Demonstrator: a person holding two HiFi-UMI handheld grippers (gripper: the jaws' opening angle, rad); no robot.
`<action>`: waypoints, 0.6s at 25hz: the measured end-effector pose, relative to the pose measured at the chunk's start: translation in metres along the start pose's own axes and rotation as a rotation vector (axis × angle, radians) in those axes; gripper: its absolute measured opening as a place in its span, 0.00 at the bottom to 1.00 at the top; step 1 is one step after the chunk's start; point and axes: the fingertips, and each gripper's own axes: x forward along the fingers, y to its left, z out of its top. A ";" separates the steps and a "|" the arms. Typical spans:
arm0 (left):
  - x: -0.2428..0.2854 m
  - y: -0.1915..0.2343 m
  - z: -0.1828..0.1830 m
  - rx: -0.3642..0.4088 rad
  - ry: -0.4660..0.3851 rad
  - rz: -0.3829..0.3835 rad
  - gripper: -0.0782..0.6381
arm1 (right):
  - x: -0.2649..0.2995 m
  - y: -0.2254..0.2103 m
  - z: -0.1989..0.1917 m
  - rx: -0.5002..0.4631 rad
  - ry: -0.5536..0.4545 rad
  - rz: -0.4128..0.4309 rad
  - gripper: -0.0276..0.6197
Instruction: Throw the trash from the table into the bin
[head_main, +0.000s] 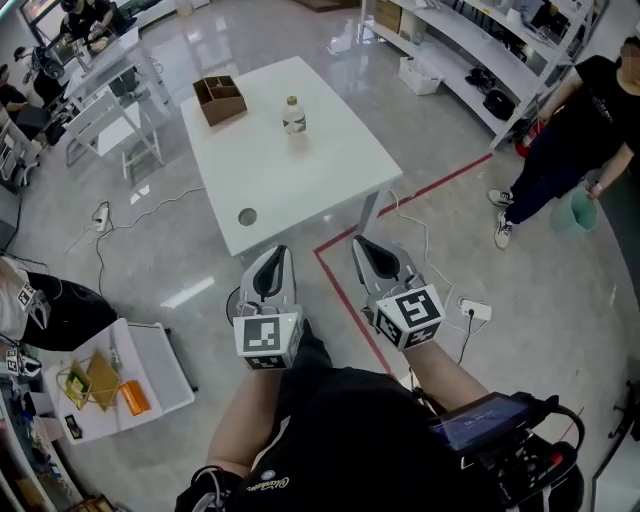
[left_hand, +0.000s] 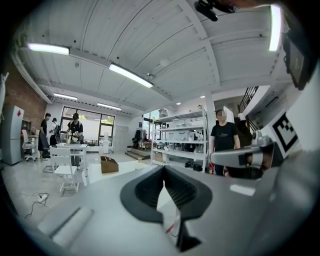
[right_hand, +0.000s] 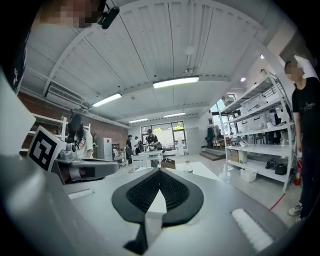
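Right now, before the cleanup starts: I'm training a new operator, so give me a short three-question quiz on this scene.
1. True or false: the bottle stands upright on the white table.
2. What does the right gripper hold? A) the bottle B) nothing C) a cup
3. Fill in: in the head view, the brown cardboard box sits to the bottle's ____.
Key: 1 true; 2 B; 3 left.

Glossy floor, matt table, cardbd box
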 end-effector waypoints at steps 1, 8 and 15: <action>0.014 0.017 0.002 0.002 0.006 -0.005 0.12 | 0.023 -0.001 0.004 -0.002 0.008 -0.004 0.04; 0.097 0.106 0.018 -0.003 0.035 -0.043 0.12 | 0.144 -0.012 0.019 -0.022 0.041 -0.040 0.04; 0.148 0.126 -0.008 -0.032 0.096 -0.054 0.12 | 0.190 -0.040 0.003 0.010 0.089 -0.048 0.04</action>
